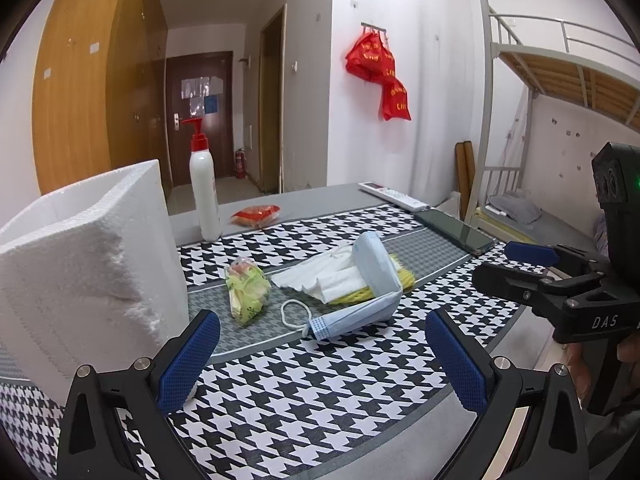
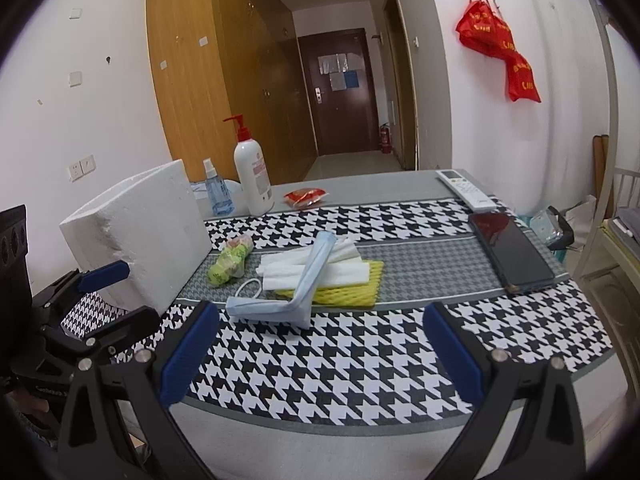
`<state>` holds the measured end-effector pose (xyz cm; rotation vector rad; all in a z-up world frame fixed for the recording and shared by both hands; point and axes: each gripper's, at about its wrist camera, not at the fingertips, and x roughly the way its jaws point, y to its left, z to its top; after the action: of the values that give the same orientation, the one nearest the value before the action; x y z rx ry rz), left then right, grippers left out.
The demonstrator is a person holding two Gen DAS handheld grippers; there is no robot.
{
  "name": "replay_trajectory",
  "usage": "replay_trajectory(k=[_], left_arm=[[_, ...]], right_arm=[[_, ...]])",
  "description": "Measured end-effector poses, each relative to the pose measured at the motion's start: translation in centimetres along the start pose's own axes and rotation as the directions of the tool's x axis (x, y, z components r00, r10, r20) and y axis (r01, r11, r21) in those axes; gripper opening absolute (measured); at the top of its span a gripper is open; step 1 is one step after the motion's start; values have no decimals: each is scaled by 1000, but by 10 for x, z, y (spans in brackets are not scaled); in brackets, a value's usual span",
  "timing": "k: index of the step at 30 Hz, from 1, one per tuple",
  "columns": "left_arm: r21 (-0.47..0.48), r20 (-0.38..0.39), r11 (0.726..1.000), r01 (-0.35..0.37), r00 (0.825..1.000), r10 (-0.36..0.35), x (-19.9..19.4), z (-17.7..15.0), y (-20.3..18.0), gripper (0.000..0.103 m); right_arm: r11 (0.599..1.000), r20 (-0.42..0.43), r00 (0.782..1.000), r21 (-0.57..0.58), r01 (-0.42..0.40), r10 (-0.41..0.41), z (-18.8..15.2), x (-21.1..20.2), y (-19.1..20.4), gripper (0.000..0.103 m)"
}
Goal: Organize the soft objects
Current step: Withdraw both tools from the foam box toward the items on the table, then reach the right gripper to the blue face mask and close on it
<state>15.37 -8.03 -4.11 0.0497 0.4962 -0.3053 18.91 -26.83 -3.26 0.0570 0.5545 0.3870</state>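
Both sets of jaws are standing spread wide and gripping nothing. The left gripper is hovering low over the houndstooth tabletop, its blue pads framing the pile ahead. The right gripper is hanging off to the right at a similar height, also aimed at the pile.

Just ahead of both, a pale blue face mask is lying bent, one half propped up against white foam sheets, which are resting on a yellow foam net. Beside them to the left, a crumpled green-and-yellow bag is sitting near the white foam box; what is inside that box cannot be seen.

Further back are standing a pump bottle and a small red packet; a phone and a remote are lying on the right.
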Motion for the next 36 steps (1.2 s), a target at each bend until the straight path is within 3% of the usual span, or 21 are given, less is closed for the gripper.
replay_trajectory(k=[32, 36], left_arm=[[-69, -102, 993, -99, 991, 91, 46, 4, 16, 102], [-57, -102, 991, -125, 988, 118, 48, 4, 19, 102]], right_arm=[[994, -157, 984, -63, -94, 84, 5, 67, -3, 103], [990, -185, 977, -76, -120, 104, 4, 77, 2, 98]])
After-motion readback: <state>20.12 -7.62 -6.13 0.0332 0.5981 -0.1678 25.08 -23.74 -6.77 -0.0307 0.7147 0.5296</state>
